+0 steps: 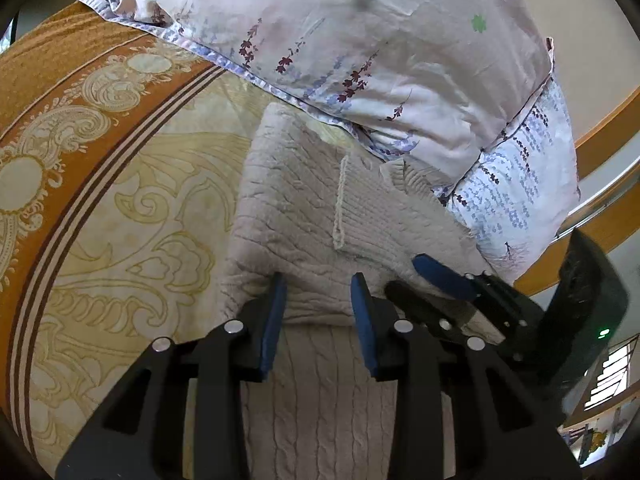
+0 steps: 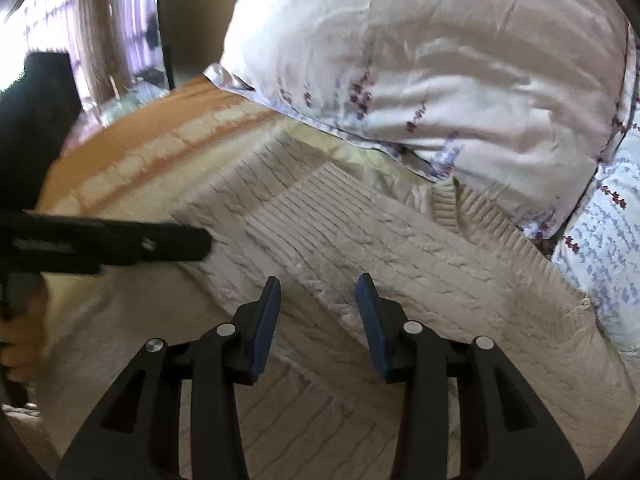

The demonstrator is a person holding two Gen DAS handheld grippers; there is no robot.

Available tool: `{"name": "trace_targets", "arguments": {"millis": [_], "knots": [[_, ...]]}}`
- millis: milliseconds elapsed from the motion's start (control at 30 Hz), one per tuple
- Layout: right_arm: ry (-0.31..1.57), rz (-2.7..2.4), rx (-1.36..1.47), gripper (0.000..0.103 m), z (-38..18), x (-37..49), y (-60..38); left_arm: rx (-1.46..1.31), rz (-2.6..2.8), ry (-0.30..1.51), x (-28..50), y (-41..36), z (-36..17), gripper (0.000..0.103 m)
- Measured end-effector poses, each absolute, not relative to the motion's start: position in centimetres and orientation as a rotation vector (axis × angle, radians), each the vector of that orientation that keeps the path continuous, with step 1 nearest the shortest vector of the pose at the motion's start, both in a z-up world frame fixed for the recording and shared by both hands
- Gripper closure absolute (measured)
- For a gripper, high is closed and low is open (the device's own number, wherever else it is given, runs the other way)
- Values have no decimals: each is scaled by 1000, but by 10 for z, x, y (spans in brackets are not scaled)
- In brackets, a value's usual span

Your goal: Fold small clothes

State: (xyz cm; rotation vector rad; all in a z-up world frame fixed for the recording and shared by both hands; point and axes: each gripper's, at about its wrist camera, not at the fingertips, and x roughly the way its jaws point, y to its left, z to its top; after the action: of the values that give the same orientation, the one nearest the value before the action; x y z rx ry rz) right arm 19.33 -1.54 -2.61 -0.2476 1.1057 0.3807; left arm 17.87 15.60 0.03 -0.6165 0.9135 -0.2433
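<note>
A beige cable-knit sweater lies folded over on the bed, its far edge against the pillows; it also shows in the right wrist view. My left gripper is open, hovering over the sweater's folded edge. My right gripper is open above the sweater's middle. In the left wrist view the right gripper reaches in from the right, its blue pads on the sweater. In the right wrist view the left gripper shows as a black bar from the left.
The bed has an orange and cream patterned cover. Two floral pillows are stacked just behind the sweater. A wooden headboard curves at the right. A window with curtains is at far left.
</note>
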Motion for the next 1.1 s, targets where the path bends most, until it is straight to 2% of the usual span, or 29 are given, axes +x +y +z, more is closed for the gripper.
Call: {"name": "trace_targets", "arguments": {"millis": [33,100,233,333,400,500,567,633,800,967,1067,1100], "knots": [[1109,373,-204,93,-26,193,-23,-620,-246,913,179,156,0,68],[1104,359,-73,96,-21,195,-40,-621,-248,912,179,156,0,67],[997,228,151,97,13,185,-97,-620,-264,901,178,152,2,55],[916,57,396,97,36,154,-171,-610,-286,884,176,147,6,40],[916,-65,497,97,34,127,-214,-592,-304,868,173,142,9,31],[1010,-182,604,96,17,90,-263,-572,-328,852,168,138,12,28],[1011,-198,686,90,17,78,-284,-573,-347,844,163,139,14,28],[976,-208,736,68,24,73,-301,-564,-348,829,156,142,18,27],[995,-216,817,66,21,86,-320,-482,-297,799,133,153,25,24],[1082,-201,802,70,1,105,-314,-443,-268,820,119,164,19,23],[1104,-203,791,81,-8,110,-308,-447,-265,838,117,167,14,23],[1103,-202,784,90,-7,108,-308,-447,-267,842,117,166,12,23]]}}
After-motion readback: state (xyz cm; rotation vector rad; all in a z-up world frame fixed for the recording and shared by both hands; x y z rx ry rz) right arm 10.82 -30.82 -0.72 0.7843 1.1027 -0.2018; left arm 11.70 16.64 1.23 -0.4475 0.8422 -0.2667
